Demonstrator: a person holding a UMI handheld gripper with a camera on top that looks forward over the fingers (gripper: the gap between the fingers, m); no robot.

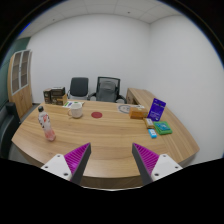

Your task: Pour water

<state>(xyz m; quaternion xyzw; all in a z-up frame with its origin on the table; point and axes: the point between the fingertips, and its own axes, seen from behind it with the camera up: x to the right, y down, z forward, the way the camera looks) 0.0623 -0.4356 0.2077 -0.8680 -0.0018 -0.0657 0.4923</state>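
Note:
My gripper [112, 160] is open, its two magenta-padded fingers [74, 159] spread wide above the near edge of a long wooden table [105, 140], with nothing between them. Far beyond the fingers, on the table's left part, stands a white teapot-like vessel [75, 109]. A small pinkish bottle or cup [46, 126] stands nearer, at the left edge of the table. A red coaster-like disc [97, 115] lies near the table's middle.
Two office chairs [92, 89] stand behind the table. Boxes [55, 97] sit at the far left, a purple card [158, 109], green and blue items [161, 128] and a wooden box [137, 112] at the right. A cabinet [21, 82] stands by the left wall.

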